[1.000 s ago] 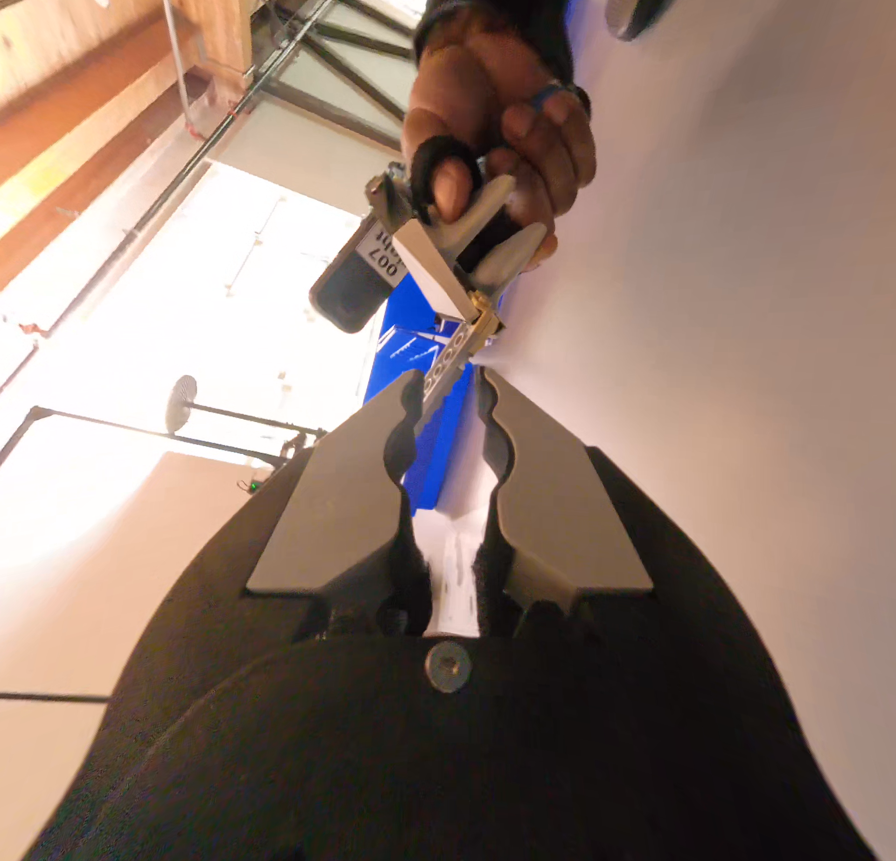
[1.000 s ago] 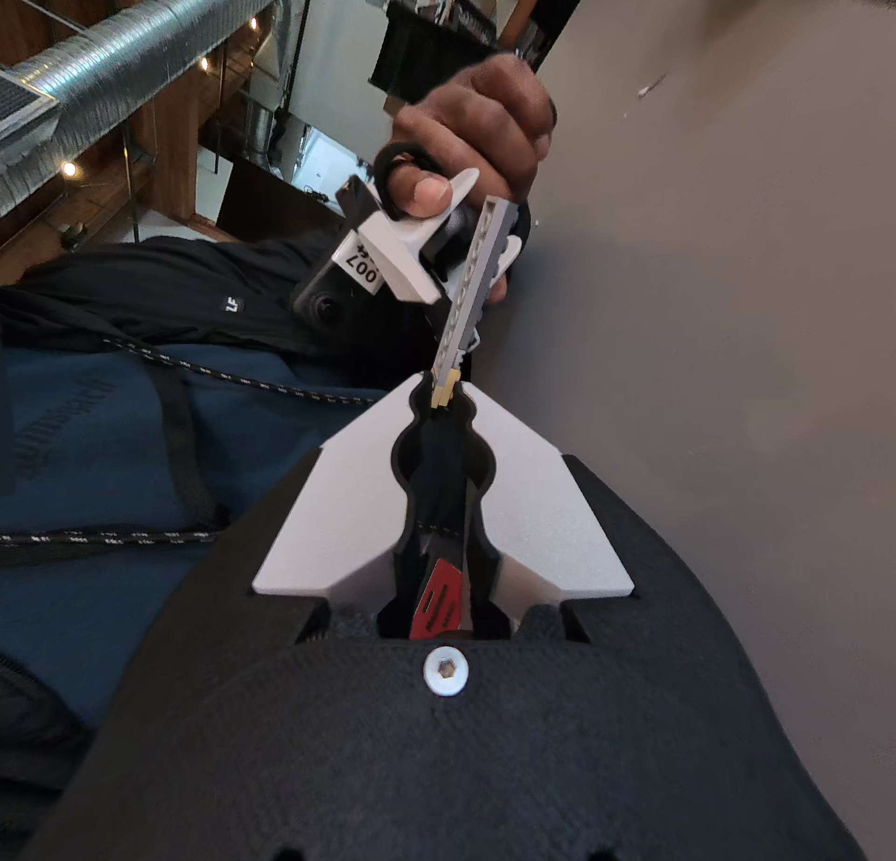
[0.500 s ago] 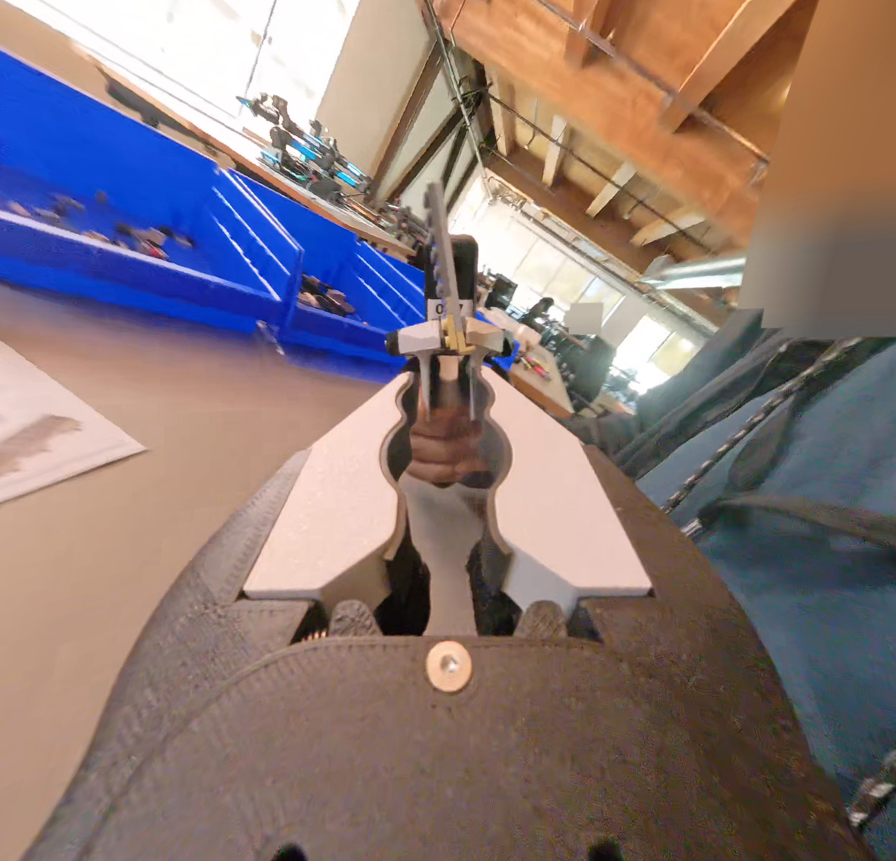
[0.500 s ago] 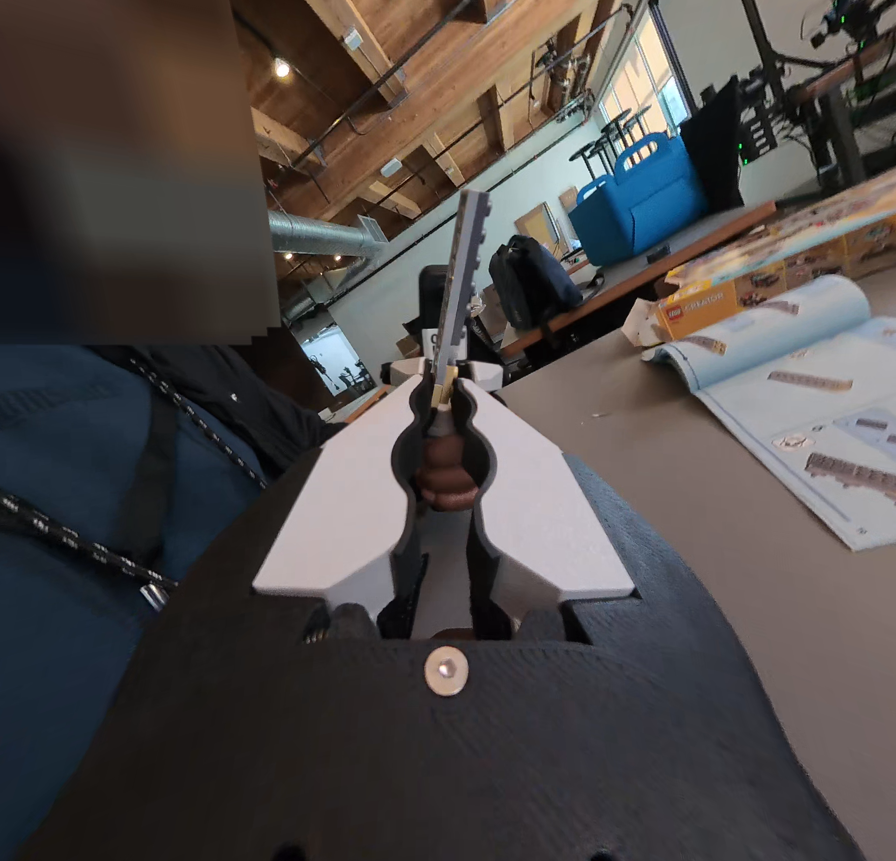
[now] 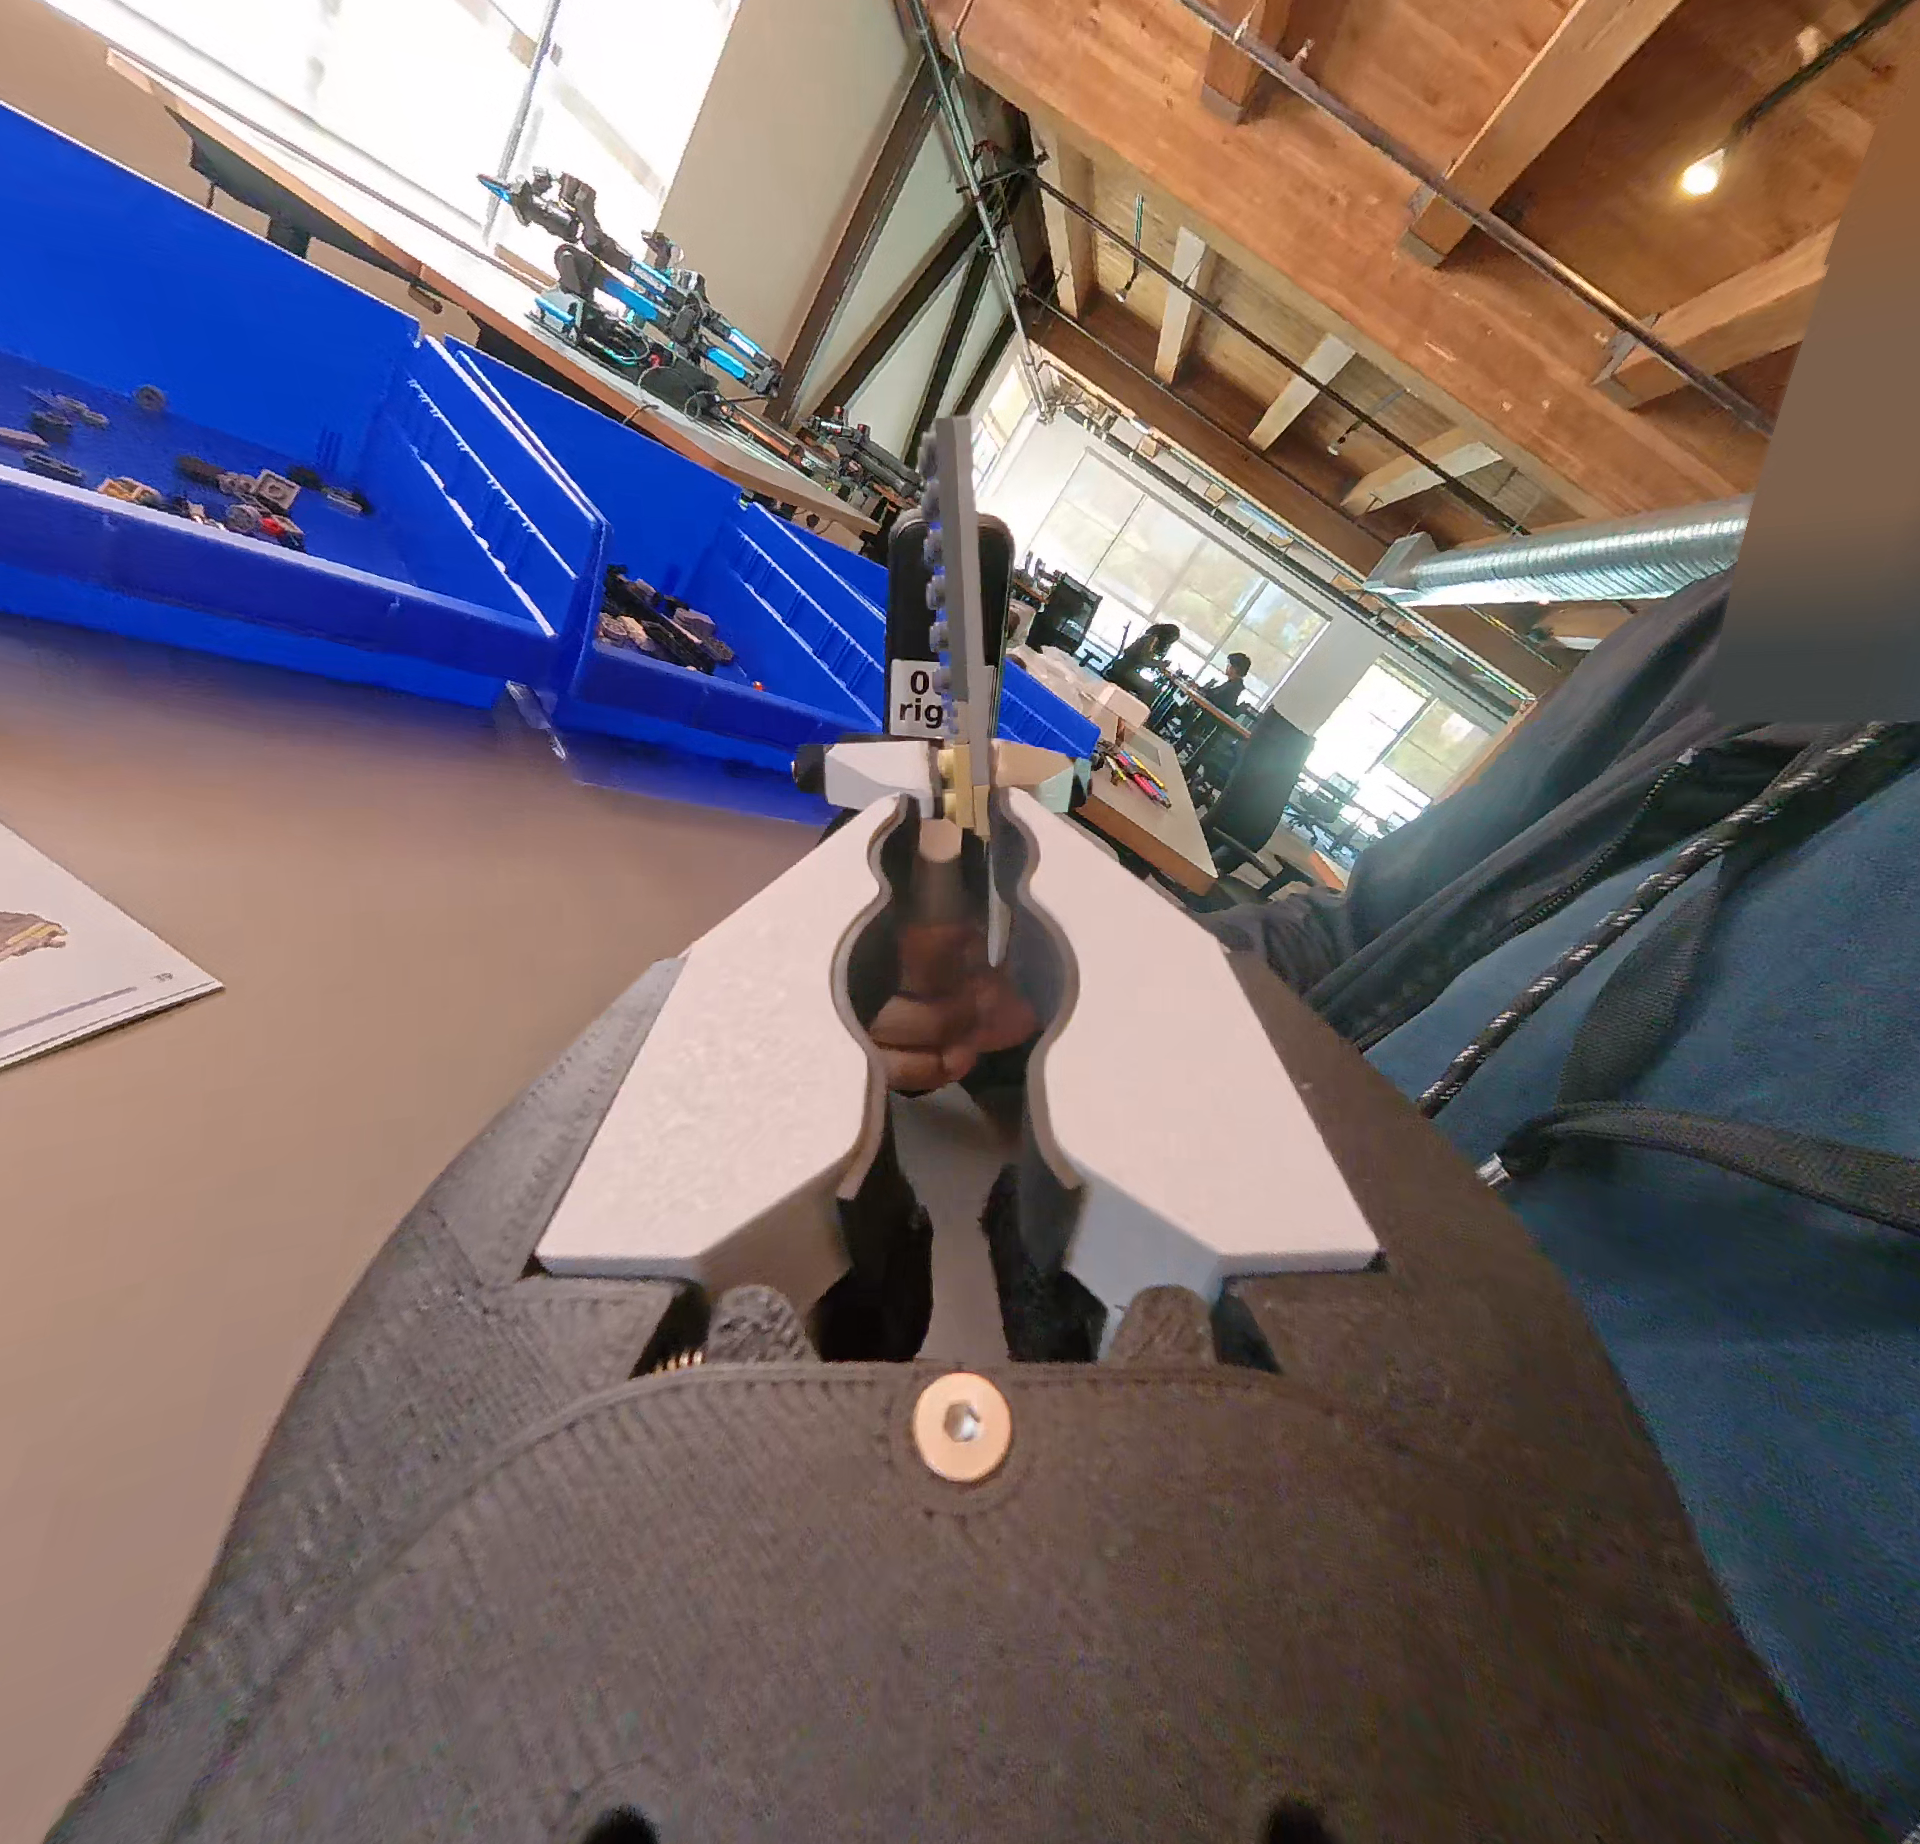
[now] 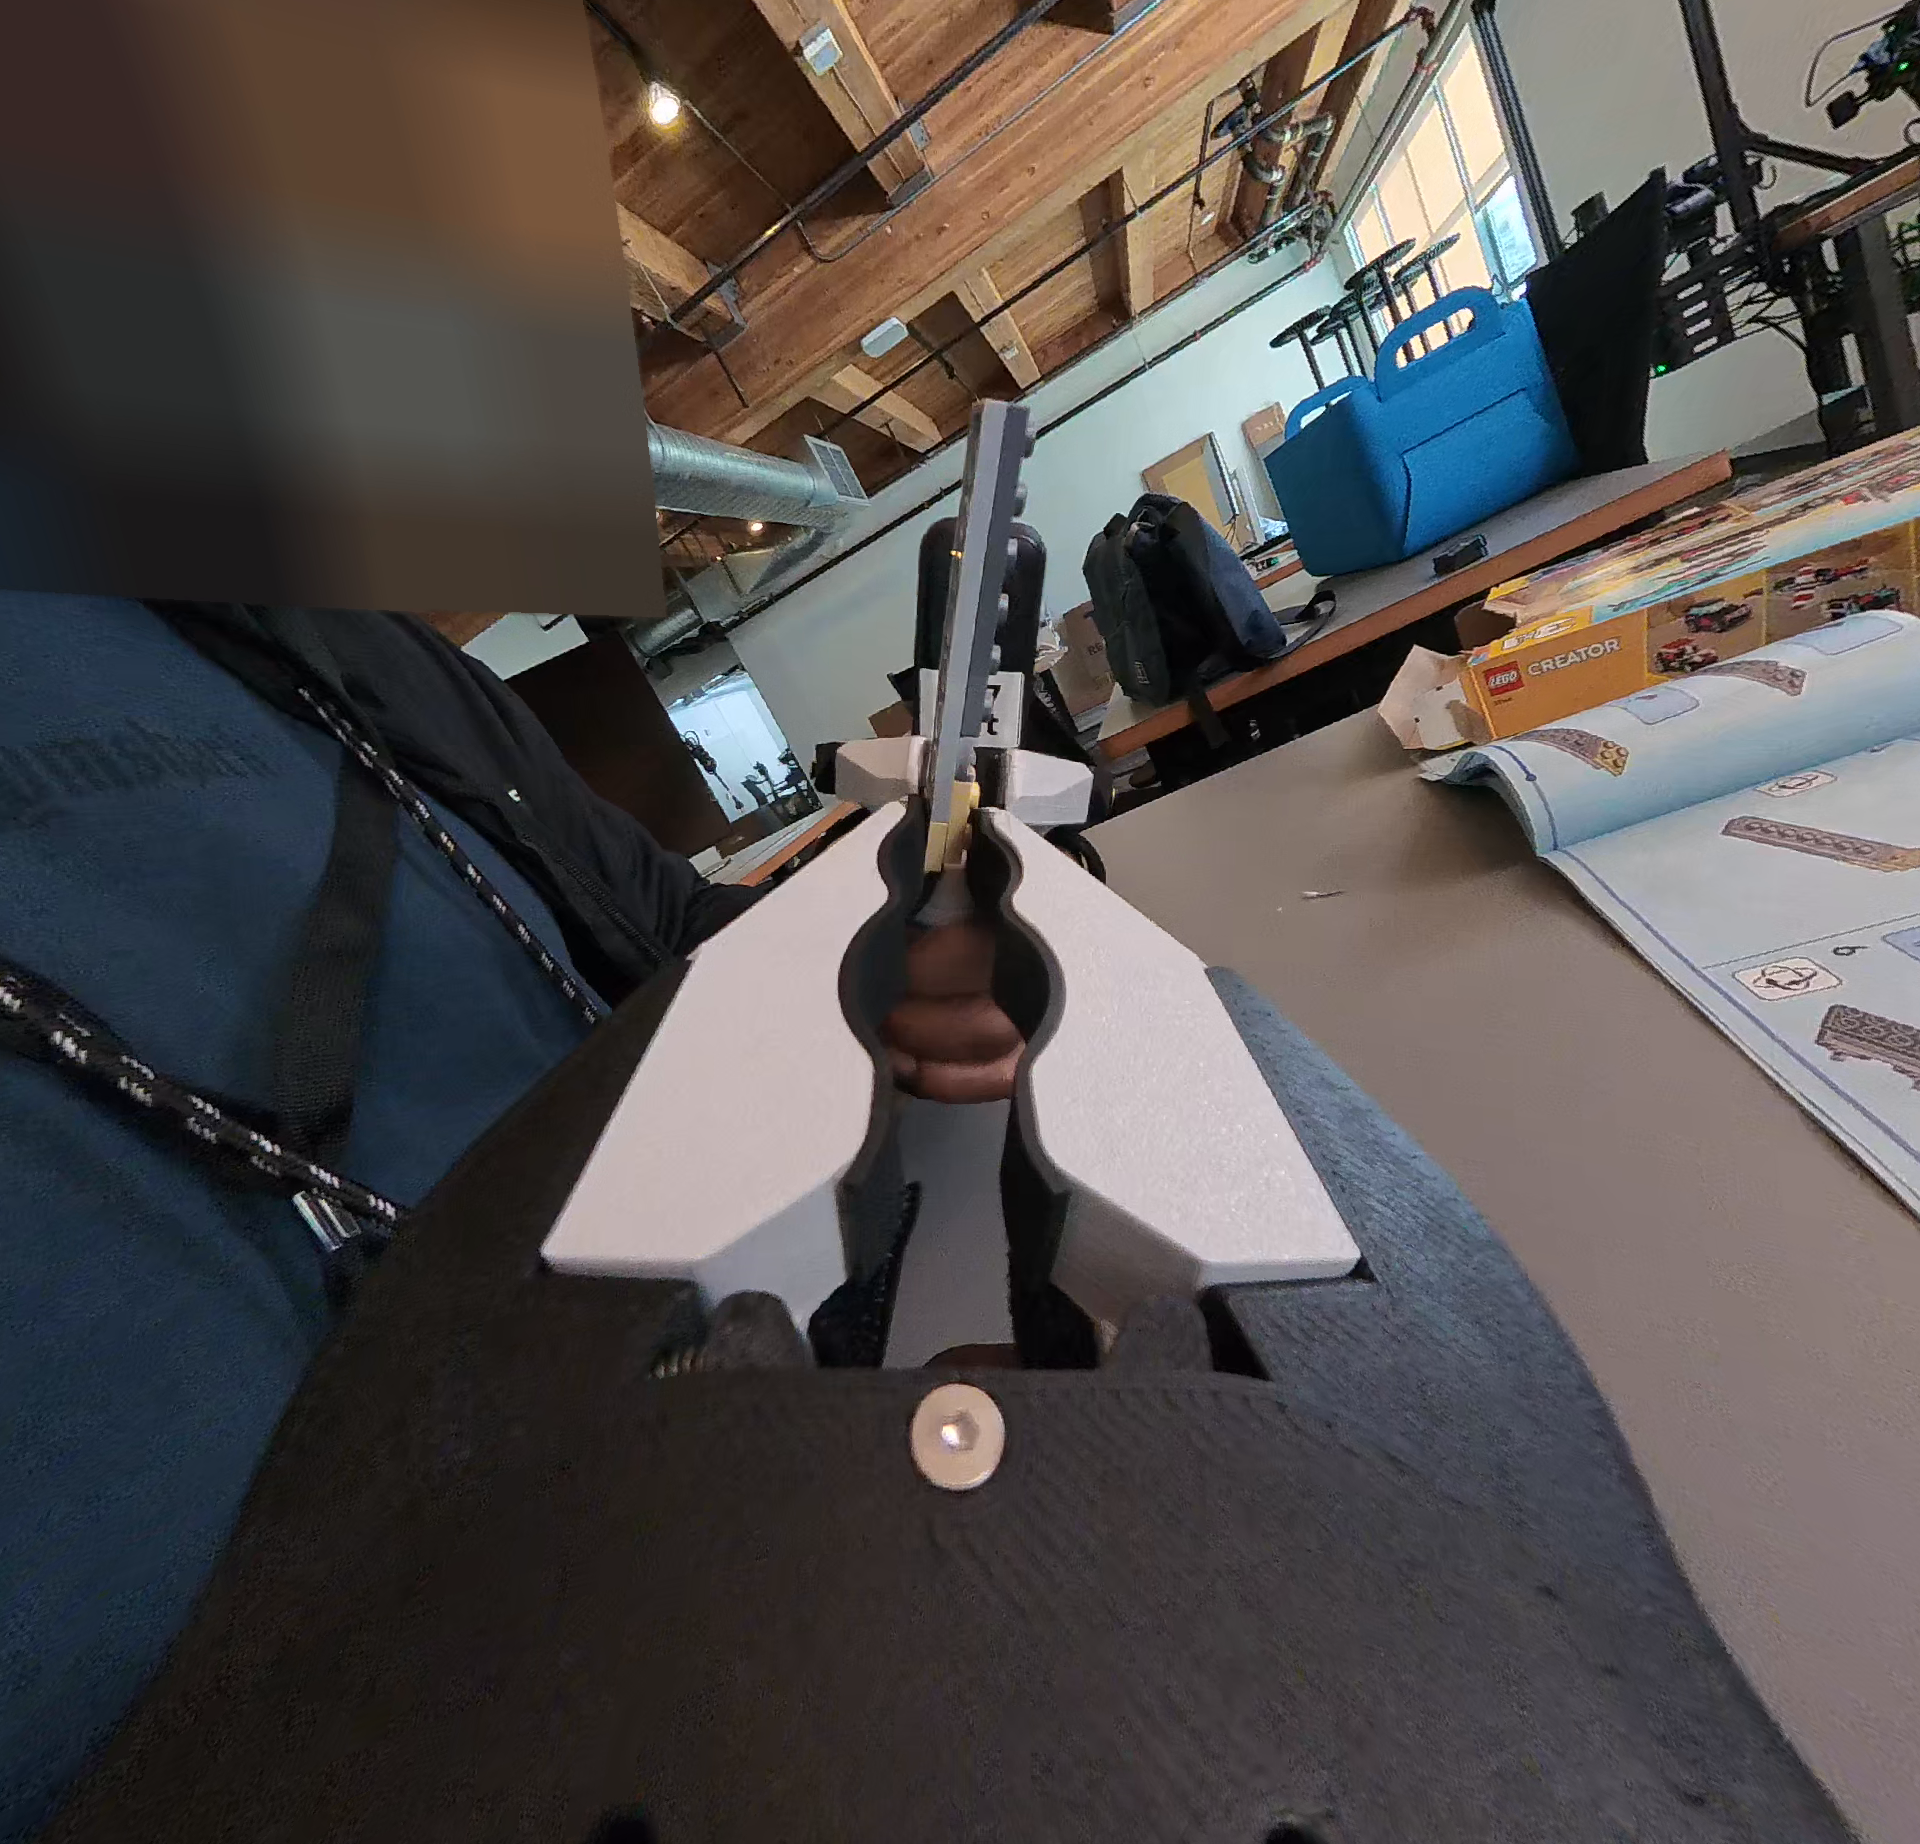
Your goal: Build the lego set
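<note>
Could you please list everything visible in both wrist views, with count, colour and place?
Long plate: one, grey, upright between both grippers.
Small piece: one, tan, at the plate's lower end.
Bins: at least two, blue, left table edge, holding loose parts.
Instruction booklet: one, pale blue, open on the table.
Set box: one, orange, behind the booklet.
Table: one, brown.
Tote: one, blue, far desk.
Backpack: one, dark, far desk.
Left gripper: fingers closed on the plate's end.
Right gripper: fingers closed on it too.

My right tongs (image 6: 951, 838) pinching a grey plate (image 6: 982, 610) upright, left tongs (image 6: 961, 771) facing, booklet (image 6: 1714, 880) on counter (image 6: 1403, 1067)
</note>
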